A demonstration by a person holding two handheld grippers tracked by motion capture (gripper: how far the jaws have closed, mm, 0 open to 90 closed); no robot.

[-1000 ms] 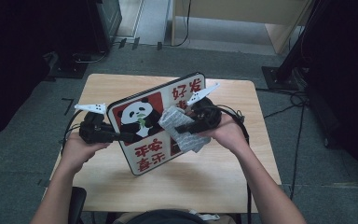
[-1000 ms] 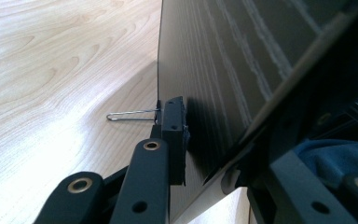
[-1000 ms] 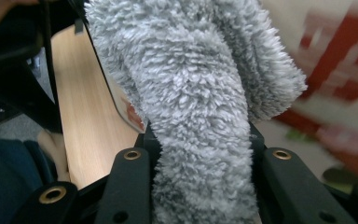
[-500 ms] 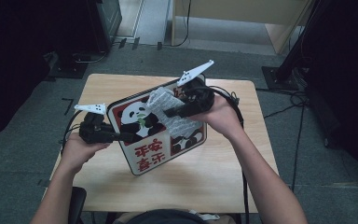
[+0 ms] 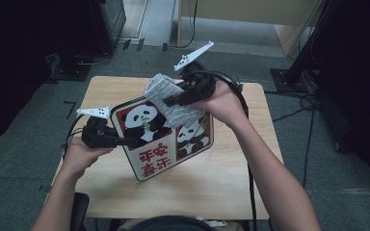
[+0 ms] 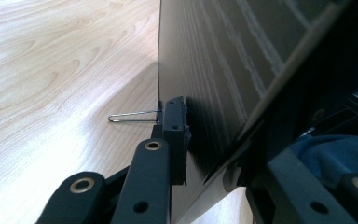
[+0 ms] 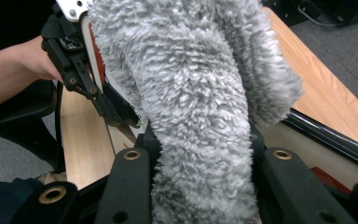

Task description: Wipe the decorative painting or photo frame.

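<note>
We hold a framed panda picture (image 5: 166, 139) tilted up on the wooden table (image 5: 221, 192), its lower corner resting on the tabletop and its printed face turned toward the high camera. The picture shows pandas in red-bordered panels with red characters beneath them.

Our left gripper (image 5: 125, 142) pinches the left edge of the frame, jaws pressed together on it. In the left gripper view the jaws of that gripper (image 6: 205, 140) sit on either side of the thin dark board of the picture (image 6: 223, 70), one pad flat against its back, and a small wire hanger loop (image 6: 133, 115) sticks out beside the pad above the pale wood of the table (image 6: 51, 70).

Our right gripper (image 5: 171, 102) clamps a grey fluffy cloth (image 5: 171, 98) and holds it against the upper part of the picture's face. In the right gripper view the shaggy cloth (image 7: 191, 93) bulges up between the two black jaws of the right gripper (image 7: 200, 158), with the frame's dark edge (image 7: 326, 135) just beneath it and the left gripper (image 7: 79, 70) farther off.
</note>
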